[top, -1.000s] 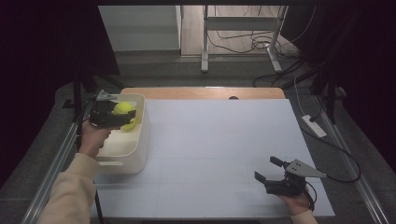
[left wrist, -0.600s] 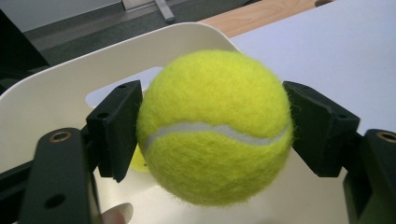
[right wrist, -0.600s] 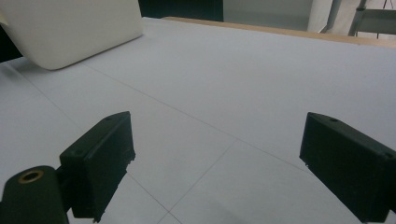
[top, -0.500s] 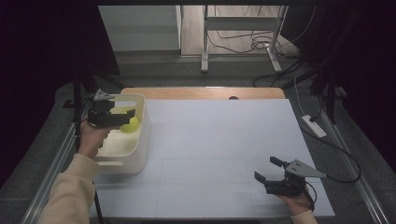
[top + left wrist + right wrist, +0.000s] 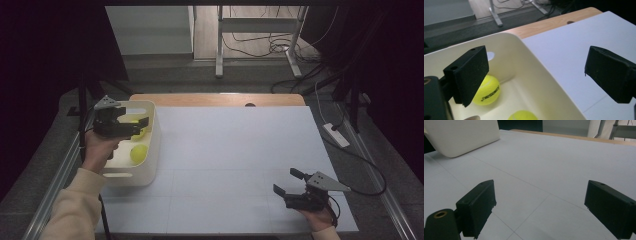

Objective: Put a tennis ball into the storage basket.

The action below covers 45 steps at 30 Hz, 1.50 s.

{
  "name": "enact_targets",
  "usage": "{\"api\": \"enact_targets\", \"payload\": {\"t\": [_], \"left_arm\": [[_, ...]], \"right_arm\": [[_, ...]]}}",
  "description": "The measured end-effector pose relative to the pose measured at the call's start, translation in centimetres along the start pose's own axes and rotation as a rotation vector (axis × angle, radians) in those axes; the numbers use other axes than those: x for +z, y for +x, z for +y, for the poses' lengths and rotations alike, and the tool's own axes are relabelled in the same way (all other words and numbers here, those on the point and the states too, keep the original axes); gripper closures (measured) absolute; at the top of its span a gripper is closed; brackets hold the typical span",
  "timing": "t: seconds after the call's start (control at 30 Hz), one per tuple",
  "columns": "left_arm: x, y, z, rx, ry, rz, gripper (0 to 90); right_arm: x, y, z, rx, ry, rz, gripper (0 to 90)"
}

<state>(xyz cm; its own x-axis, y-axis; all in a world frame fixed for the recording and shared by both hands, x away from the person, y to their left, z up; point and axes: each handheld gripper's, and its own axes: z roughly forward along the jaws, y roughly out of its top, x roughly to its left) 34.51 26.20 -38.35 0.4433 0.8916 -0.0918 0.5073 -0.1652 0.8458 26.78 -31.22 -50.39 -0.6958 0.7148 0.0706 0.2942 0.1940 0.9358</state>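
Fingers of both grippers stand apart, the left gripper (image 5: 141, 126) just opened above two tennis balls (image 5: 486, 90) in one bin (image 5: 152, 145).

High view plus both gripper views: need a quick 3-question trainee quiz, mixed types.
1. How many tennis balls lie in the bin?
2. True or false: the left gripper is clamped on a ball.
3. Where does the right gripper sit? A) above the bin B) over the white table, near right C) on the floor

Key
1. Two: one ball deeper in the bin and a second ball nearer the camera in the left gripper view.
2. False. Its fingers have just been opening and nothing is between them; they stand wide above the bin.
3. B. It is open too, holding nothing.
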Motion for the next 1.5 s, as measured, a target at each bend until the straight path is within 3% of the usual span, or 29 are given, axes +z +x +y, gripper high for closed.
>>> {"api": "enact_targets", "payload": {"t": [0.6,0.87,1.23,1.5], "left_arm": [[-1.1,-3.2,-0.9,0.057,-0.061,-0.090,7.3],[-1.3,-4.3,-1.4,0.059,-0.087,-0.145,7.6],[-1.1,-5.7,-2.0,0.070,-0.099,-0.204,7.9],[-1.0,-7.7,-2.5,0.105,-0.100,-0.262,8.0]], "right_arm": [[-0.2,0.0,-0.1,0.001,0.000,-0.001,9.5],[-0.2,0.1,0.0,-0.001,0.002,0.002,9.5],[-0.1,0.1,0.0,-0.002,0.003,0.001,9.6],[-0.2,0.2,0.0,-0.004,0.002,-0.001,9.6]]}}
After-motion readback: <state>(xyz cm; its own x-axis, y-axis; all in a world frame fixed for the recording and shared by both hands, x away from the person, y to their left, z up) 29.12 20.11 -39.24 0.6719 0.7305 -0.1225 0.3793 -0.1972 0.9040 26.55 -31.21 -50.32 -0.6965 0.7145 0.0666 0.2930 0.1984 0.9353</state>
